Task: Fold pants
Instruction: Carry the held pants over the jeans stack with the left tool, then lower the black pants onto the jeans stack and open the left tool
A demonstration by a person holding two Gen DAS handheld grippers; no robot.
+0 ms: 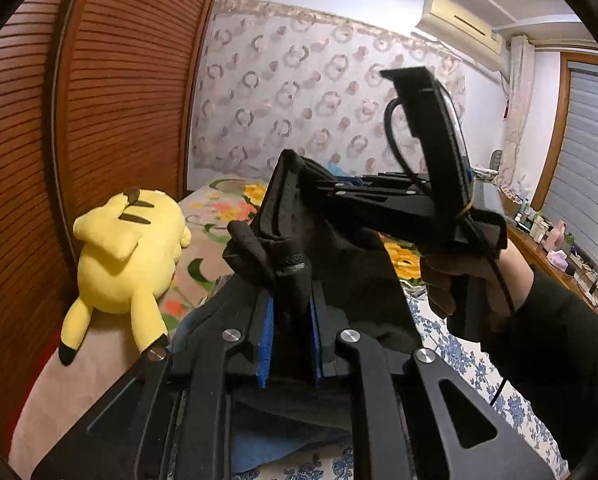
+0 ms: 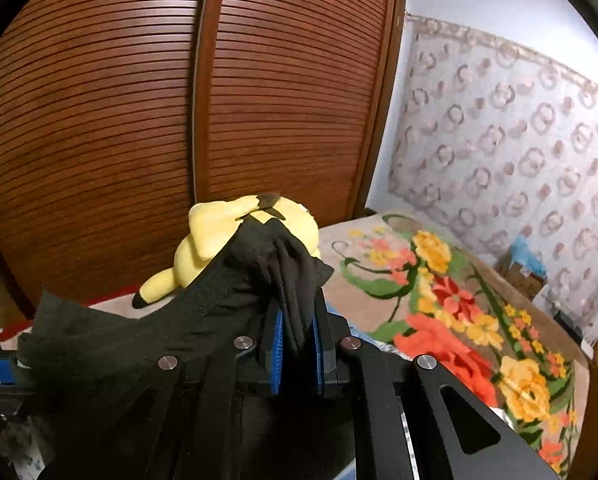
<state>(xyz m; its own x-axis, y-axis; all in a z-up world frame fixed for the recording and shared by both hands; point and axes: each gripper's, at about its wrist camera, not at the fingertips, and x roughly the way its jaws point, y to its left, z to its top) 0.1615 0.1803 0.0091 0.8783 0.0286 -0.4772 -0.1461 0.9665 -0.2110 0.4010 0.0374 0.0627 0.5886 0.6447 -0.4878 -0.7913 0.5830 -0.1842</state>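
over bed [image 2: 439, 280]: l + r fingers [image 1: 291, 320] [image 2: 297, 328] both clamped on black pants [image 1: 339, 272].

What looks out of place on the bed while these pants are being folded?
A yellow Pikachu plush lies face down on the floral blanket beside the wardrobe. The black pants, clamped in both grippers, hang bunched, not flat.

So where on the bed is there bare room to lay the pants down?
Free: the floral blanket between the yellow plush and the patterned curtain. Crowded: the wardrobe side, where the plush lies.
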